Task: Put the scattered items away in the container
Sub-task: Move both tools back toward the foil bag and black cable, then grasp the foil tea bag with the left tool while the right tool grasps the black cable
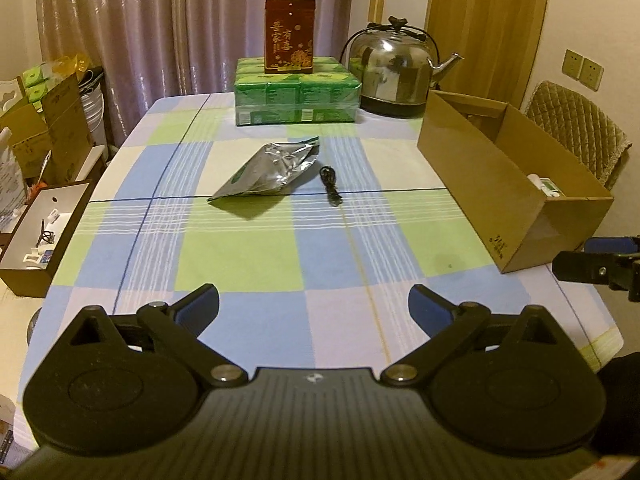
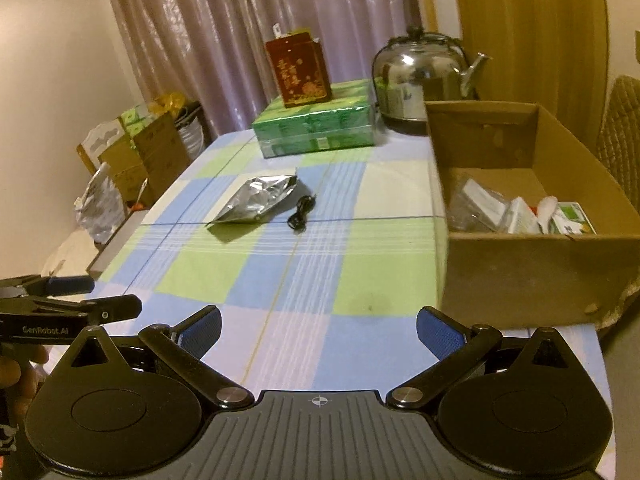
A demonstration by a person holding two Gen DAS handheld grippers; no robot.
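My left gripper (image 1: 314, 304) spread wide, empty, right gripper (image 2: 318, 326) likewise, foil pouch (image 1: 269, 172) beside black cable (image 1: 331, 185), cardboard box (image 2: 520, 276) well right

Materials and finishes on your table

Your table wears a woven cloth (image 1: 240, 256) in matt checks of blue, green and white, smooth but with fine stripes. In the middle lies a foil pouch (image 1: 270, 172), silver, glossy and much creased, and just beside it a thin black cable (image 1: 331, 186) with a matt rubber look. At the right edge you have the cardboard box (image 1: 476, 184), plain brown, matt and a little rough. At the far edge the kettle (image 1: 394, 70) is polished metal, bright like a mirror; the green packs (image 1: 296, 96) are wrapped in shiny plastic film, and the red carton (image 1: 289, 36) on them is printed paper with gold letters. Your gripper fingers (image 2: 202, 330) carry blue textured pads on matt black plastic.
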